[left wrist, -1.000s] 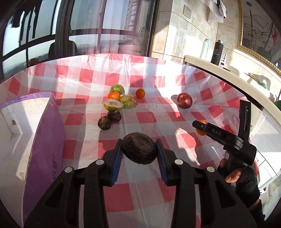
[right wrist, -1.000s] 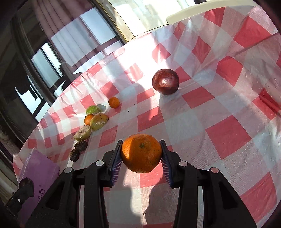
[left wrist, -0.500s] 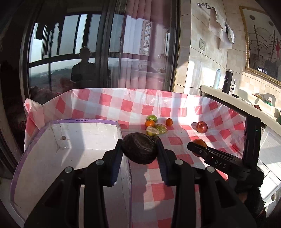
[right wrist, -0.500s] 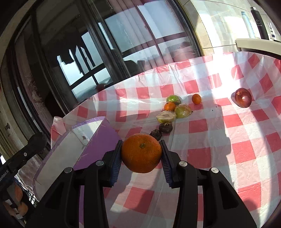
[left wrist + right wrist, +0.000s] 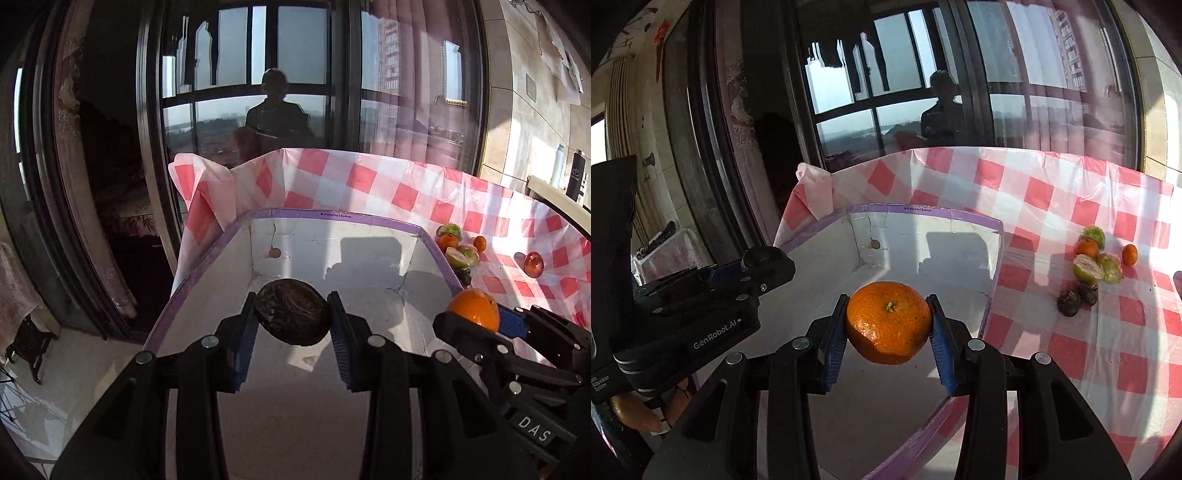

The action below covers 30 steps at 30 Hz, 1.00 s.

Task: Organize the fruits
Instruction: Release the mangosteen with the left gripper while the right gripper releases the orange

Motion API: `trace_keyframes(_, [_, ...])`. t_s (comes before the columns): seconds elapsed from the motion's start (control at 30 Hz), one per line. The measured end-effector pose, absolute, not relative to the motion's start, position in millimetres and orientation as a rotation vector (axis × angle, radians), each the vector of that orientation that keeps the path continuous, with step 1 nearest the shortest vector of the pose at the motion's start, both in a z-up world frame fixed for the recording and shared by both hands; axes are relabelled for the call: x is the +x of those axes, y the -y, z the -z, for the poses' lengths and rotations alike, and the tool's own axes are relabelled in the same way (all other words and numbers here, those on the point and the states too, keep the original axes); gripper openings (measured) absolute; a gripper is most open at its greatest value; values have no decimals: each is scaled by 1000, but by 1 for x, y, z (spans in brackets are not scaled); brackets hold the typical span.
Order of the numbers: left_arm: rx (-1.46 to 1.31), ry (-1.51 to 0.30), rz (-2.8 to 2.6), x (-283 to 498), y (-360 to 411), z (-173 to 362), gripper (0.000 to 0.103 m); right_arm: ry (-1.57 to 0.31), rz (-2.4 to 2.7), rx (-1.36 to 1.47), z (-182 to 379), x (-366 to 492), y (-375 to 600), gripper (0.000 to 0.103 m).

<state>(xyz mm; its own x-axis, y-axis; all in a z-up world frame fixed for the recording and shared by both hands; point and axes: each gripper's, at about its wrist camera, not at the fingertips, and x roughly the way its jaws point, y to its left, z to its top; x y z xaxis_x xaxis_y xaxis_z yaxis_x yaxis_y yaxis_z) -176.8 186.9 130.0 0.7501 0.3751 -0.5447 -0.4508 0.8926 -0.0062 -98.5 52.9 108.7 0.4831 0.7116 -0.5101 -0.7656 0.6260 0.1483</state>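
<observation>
While the checkered worktop spreads out to the right, a white box with a purple rim sits at its left end, open side up. Both tools hang over that box. Clamped between the blue pads of the left tool is a dark, wrinkled passion fruit, held above the box's white floor. Just beside it, the right tool is closed on a mandarin — stem facing the camera — likewise over the box interior. Out on the worktop, well apart from both tools, lie a red apple, a cluster of green fruits — one cut open — two small dark passion fruits and two small oranges.
</observation>
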Motion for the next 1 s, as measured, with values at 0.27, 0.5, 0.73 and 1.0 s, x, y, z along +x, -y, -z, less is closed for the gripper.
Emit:
trace_keyframes(0.27, [-50, -795, -397, -166, -197, -100, 38, -746, -823, -500, -79, -94, -109, 42])
trace_keyframes(0.5, [-48, -937, -339, -160, -204, -71, 39, -829, -763, -844, -58, -98, -129, 42])
trace_keyframes(0.73, [-44, -998, -297, -155, -203, -67, 43, -822, -698, -1076, -39, -108, -135, 44])
trace_keyframes(1.0, [-96, -975, -242, -159, -205, -70, 49, -814, -677, -1090, -35, -110, -136, 56])
